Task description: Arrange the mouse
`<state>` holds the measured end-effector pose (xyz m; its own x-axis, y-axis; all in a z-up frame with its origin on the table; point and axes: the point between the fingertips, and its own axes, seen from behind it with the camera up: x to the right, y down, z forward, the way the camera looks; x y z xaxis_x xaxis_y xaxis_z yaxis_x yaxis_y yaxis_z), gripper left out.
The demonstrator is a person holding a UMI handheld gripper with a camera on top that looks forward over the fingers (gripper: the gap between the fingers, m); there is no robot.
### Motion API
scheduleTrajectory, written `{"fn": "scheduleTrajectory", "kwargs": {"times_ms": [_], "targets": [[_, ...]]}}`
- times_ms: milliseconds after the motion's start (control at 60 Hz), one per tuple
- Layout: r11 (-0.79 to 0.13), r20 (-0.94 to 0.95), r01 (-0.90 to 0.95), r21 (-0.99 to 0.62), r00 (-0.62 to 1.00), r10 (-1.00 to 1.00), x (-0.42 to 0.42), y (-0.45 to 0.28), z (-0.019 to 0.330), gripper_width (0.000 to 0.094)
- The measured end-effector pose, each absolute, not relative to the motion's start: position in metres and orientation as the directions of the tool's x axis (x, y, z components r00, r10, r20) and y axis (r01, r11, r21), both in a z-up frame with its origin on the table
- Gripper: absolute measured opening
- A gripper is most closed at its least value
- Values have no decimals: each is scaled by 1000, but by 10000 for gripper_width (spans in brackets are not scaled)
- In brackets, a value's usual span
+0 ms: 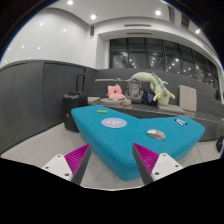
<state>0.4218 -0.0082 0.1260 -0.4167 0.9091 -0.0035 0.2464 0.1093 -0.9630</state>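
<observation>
A hand-held gripper point(110, 165) hangs at the near corner of a teal-topped desk point(140, 135) in a large, ceiling-lit office, its two fingers spread wide with nothing between them but the desk's pointed corner. The magenta pads point(78, 157) face each other across that gap. On the desk top, well beyond the fingertips, lie a round pale disc point(114, 122), a small brownish-and-white object point(155, 131) that may be the mouse, though it is too small to tell for sure, a white oblong item point(181, 122) near the far right edge and a small white piece point(101, 110) toward the far left edge. None of these touch each other; bare teal surface lies between them and between the fingers and the nearest item. Behind the desk, a darker counter point(100, 99) carries a pink plush toy point(116, 92), a dark bag point(150, 98) and a long pale green plush point(150, 80) draped above it. A black suitcase point(72, 105) stands on the floor to the left, in front of grey cabinets point(40, 90). Dark windows point(150, 55) fill the back wall. The desk's two near edges slant away from the corner, with open floor point(45, 140) on the left side.
</observation>
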Motion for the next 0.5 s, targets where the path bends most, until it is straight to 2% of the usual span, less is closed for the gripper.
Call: {"fn": "scheduleTrajectory", "kwargs": {"times_ms": [500], "targets": [[54,2,323,-945,-160,987,344,100,81,847]]}}
